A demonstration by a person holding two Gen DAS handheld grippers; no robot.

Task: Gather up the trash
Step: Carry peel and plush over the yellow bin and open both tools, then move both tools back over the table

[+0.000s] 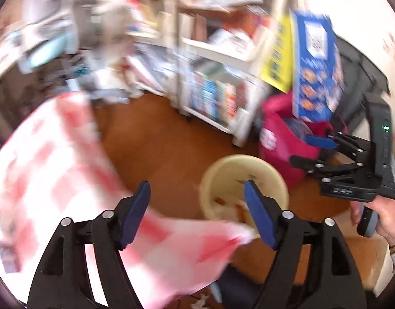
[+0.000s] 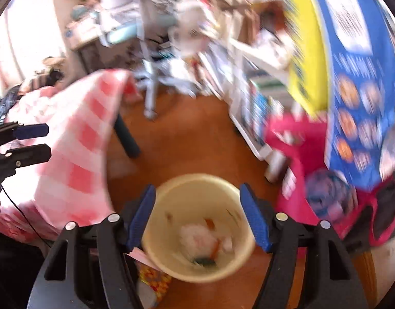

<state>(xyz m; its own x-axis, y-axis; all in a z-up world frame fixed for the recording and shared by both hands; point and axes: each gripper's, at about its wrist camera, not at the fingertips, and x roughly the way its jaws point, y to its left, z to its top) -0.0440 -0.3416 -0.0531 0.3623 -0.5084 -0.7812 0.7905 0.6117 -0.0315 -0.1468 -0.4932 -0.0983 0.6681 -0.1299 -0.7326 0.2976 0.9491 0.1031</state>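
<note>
A cream waste bin (image 1: 218, 177) stands on the wooden floor, with crumpled white paper and orange scraps (image 2: 197, 237) lying in its bottom. My right gripper (image 2: 197, 188) hangs over the bin (image 2: 187, 198), jaws open, nothing between the pads. In the left wrist view the right gripper (image 1: 300, 149) shows at the right, held by a hand (image 1: 383, 219). My left gripper (image 1: 197, 188) is open and empty too, left of the bin, above the hanging edge of a red-and-white checked tablecloth (image 1: 56, 167). The right wrist view shows the left gripper (image 2: 48, 140) at the far left.
A pink bag (image 2: 300, 154) with a blue box (image 2: 359, 77) stands right of the bin. A white shelf unit (image 1: 218, 90) full of books lines the back. A dark table leg (image 2: 126, 134) stands beside the tablecloth (image 2: 79, 134). Both views are motion-blurred.
</note>
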